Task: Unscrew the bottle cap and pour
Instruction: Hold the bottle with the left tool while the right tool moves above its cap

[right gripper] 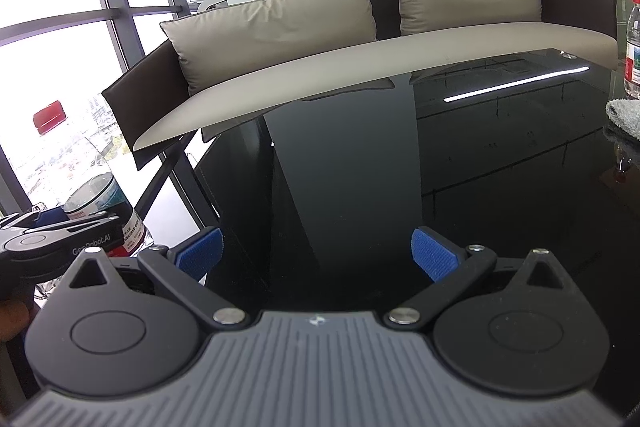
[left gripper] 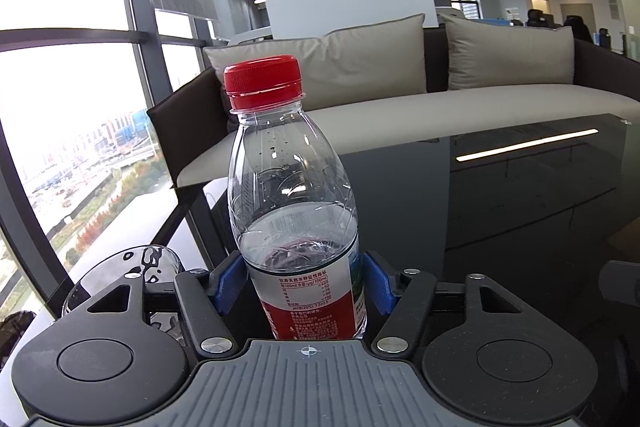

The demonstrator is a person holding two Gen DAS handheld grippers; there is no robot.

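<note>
A clear water bottle (left gripper: pixel 294 195) with a red cap (left gripper: pixel 262 81) and a red and white label stands upright on the black glass table (left gripper: pixel 520 195). My left gripper (left gripper: pixel 298 285) is shut on its labelled lower body, a blue pad pressed to each side. An empty clear glass (left gripper: pixel 120 277) stands just left of that gripper, partly hidden behind it. In the right wrist view the same bottle (right gripper: pixel 86 183) and the left gripper (right gripper: pixel 60 227) show at the far left. My right gripper (right gripper: pixel 316 255) hovers over bare table to their right, open, with nothing between its blue pads (right gripper: pixel 434 255).
A second capped bottle (right gripper: pixel 633 43) and a grey cloth (right gripper: pixel 626 115) sit at the table's far right edge. A beige sofa (left gripper: pixel 400 107) with two cushions runs behind the table. Tall windows fill the left side.
</note>
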